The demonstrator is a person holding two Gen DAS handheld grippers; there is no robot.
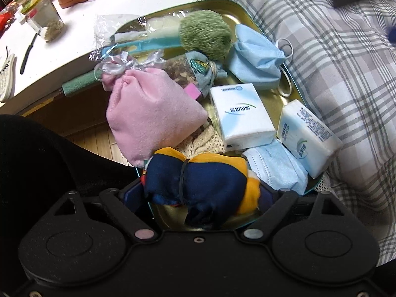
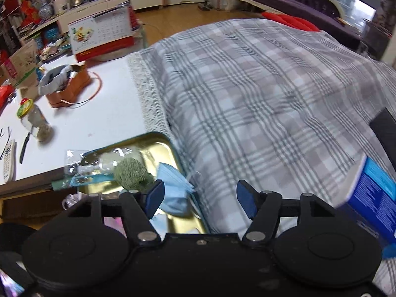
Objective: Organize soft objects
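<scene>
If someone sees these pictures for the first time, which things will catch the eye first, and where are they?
A gold tin tray packed with soft things draws the eye first: a pink pouch at its left, a green pompom at the far end, two white tissue packs on the right. Nearest the left gripper, a navy and orange cloth bundle lies between its fingers. In the right wrist view, a grey checked blanket fills the scene.

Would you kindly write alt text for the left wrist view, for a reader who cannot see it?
A gold metal tray on a plaid blanket holds soft items: a pink pouch, green pom-pom, blue face masks and two tissue packs. A navy-and-orange cloth bundle lies between the left hand-held gripper's spread fingers.
</scene>
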